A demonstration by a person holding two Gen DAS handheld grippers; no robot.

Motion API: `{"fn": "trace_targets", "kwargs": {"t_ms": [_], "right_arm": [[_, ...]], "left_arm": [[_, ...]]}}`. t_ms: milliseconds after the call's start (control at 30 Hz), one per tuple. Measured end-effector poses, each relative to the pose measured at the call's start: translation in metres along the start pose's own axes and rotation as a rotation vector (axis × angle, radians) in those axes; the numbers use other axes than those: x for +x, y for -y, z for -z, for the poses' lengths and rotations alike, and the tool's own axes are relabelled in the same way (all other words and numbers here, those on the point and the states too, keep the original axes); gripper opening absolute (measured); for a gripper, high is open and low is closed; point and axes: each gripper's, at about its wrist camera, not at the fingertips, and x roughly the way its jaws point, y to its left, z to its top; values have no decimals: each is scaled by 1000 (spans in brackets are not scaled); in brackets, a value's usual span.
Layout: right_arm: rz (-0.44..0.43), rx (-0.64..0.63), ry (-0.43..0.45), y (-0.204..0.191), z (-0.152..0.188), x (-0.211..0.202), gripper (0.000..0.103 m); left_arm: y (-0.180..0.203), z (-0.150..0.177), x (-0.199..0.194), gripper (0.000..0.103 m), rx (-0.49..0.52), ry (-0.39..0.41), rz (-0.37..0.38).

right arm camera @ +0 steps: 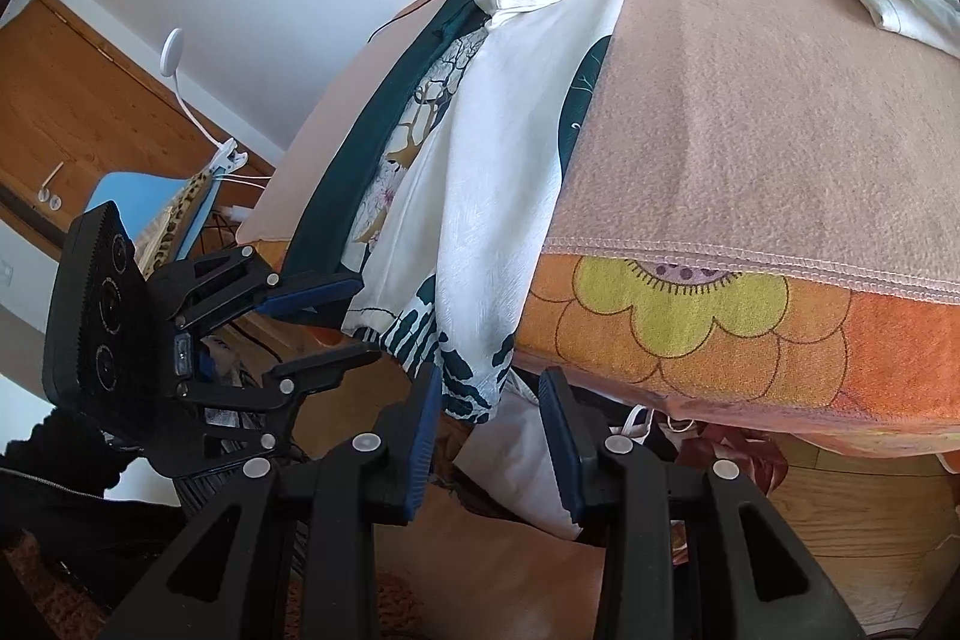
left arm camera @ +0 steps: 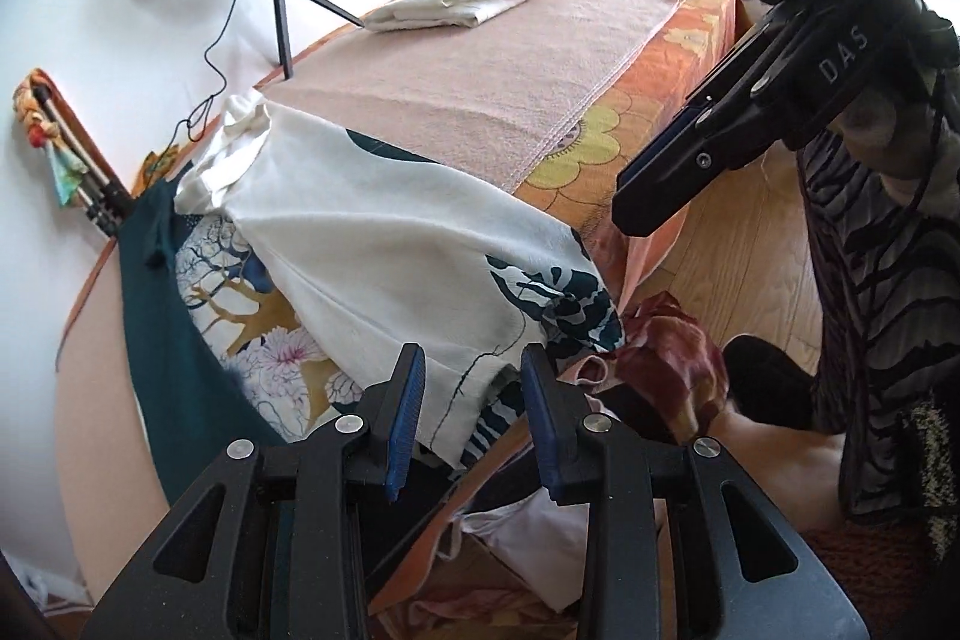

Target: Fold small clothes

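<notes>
Pink fleece blanket covers the bed and serves as the landmark in the left wrist view: the white printed garment lies off its near left edge, draped toward the bed's corner, with a dark green garment beside it on the side away from the blanket, and a folded white cloth sits at the blanket's far end. The left gripper hangs over the garment's lower hem with its jaws partly apart and nothing pinched; the hem lies loosely between them. From the right wrist view, the same white garment runs along the blanket's left edge and spills over the bed's front side, and the right gripper hovers just below its hanging hem, jaws partly apart and empty, the left gripper close by. The fabric looks thin, soft and likely slippery, so it should sag and slide; pinching both hem corners firmly seems the best hold.
</notes>
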Motion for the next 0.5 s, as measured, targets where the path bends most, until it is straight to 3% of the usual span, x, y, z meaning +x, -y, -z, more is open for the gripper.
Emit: {"fn": "trace_targets", "kwargs": {"t_ms": [100,133,167,267,400,500], "right_arm": [[-9,-5,-7,0,0,4,37],[-11,-9,-11,0,-1,6,37],[-12,-12,-15,-1,-1,8,37],[-14,-17,-30,-1,-2,15,37],[-21,-5,-41,1,-5,23,38],[-37,6,-53,2,-7,29,41]], "left_arm": [[-1,0,3,26,-2,24,-15],[-3,2,2,7,-6,43,-20],[-5,2,0,3,-24,59,-15],[-16,7,-17,2,-118,130,-17],[-36,24,-42,2,-318,210,-24],[-44,41,-38,2,-388,179,-41]]}}
